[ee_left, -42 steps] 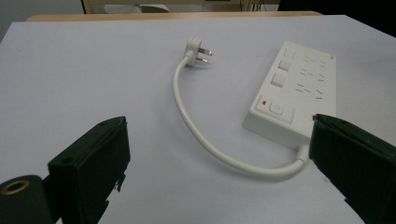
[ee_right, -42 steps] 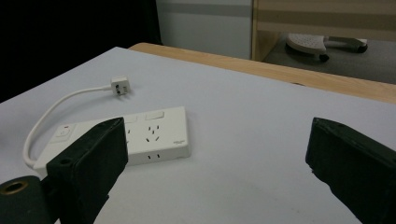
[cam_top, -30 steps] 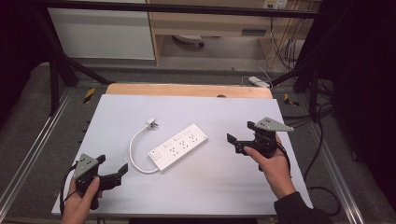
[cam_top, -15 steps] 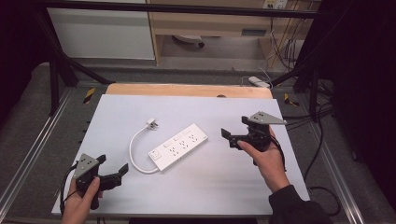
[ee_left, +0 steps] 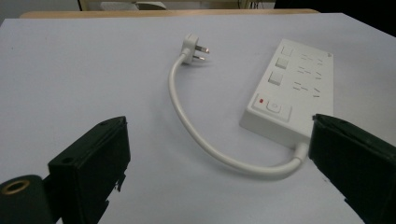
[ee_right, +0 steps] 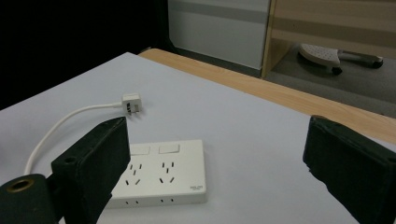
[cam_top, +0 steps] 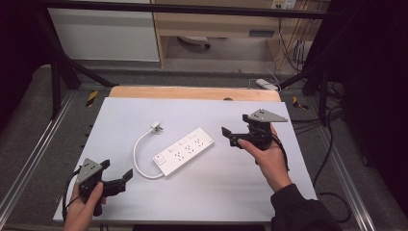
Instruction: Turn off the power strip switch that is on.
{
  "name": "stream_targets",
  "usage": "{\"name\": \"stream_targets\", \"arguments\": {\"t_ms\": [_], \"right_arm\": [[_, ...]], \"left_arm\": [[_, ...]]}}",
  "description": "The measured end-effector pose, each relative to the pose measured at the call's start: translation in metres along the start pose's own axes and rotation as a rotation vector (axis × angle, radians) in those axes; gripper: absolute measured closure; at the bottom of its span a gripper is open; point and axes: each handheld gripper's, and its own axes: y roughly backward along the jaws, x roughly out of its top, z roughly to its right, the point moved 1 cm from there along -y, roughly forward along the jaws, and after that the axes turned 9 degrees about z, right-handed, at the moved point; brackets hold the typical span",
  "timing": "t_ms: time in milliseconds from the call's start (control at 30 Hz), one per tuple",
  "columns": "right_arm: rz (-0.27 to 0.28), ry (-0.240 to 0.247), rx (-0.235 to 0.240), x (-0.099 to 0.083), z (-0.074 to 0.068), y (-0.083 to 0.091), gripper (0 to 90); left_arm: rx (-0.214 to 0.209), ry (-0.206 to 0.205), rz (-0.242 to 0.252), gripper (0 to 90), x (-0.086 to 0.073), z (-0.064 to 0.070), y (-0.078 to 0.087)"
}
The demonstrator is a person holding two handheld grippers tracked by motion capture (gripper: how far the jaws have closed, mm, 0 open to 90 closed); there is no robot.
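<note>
On the pale grey-white table top [cam_top: 216, 192], near its middle, lies a white rectangular plastic power strip [cam_top: 183, 151] set at a slant, with its short white cord [cam_top: 138, 154] curving off the near-left end in a loop to a white plug [cam_top: 156, 127] that rests flat on the surface just beyond the strip's left side. Just right of the strip's far end hangs the black 2-jaw right gripper [cam_top: 230, 136], held in the person's right hand [cam_top: 267, 156] with a grey 3-cornered plate on top — its jaws are spread wide with nothing between them, and the right gripper view shows the strip's socket face under and between them, not touched. Down at the table's near-left corner the black left gripper [cam_top: 117, 174] sits in the left hand [cam_top: 82, 207], well apart from the strip; its jaws also stand wide and empty — the left gripper view looks between them at the cord's loop and the strip's switch end.
</note>
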Motion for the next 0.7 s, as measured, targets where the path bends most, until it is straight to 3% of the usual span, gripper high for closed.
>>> {"name": "stream_targets", "arguments": {"t_ms": [367, 700], "right_arm": [[0.015, 0.020, -0.006, 0.009, -0.004, -0.010, 7.0], [-0.005, 0.013, 0.000, 0.013, -0.003, -0.024, 3.8]], "left_arm": [[-0.001, -0.001, -0.002, 5.3, 0.000, 0.001, 0.000], [-0.001, 0.001, -0.001, 5.3, 0.000, 0.001, 0.000]]}}
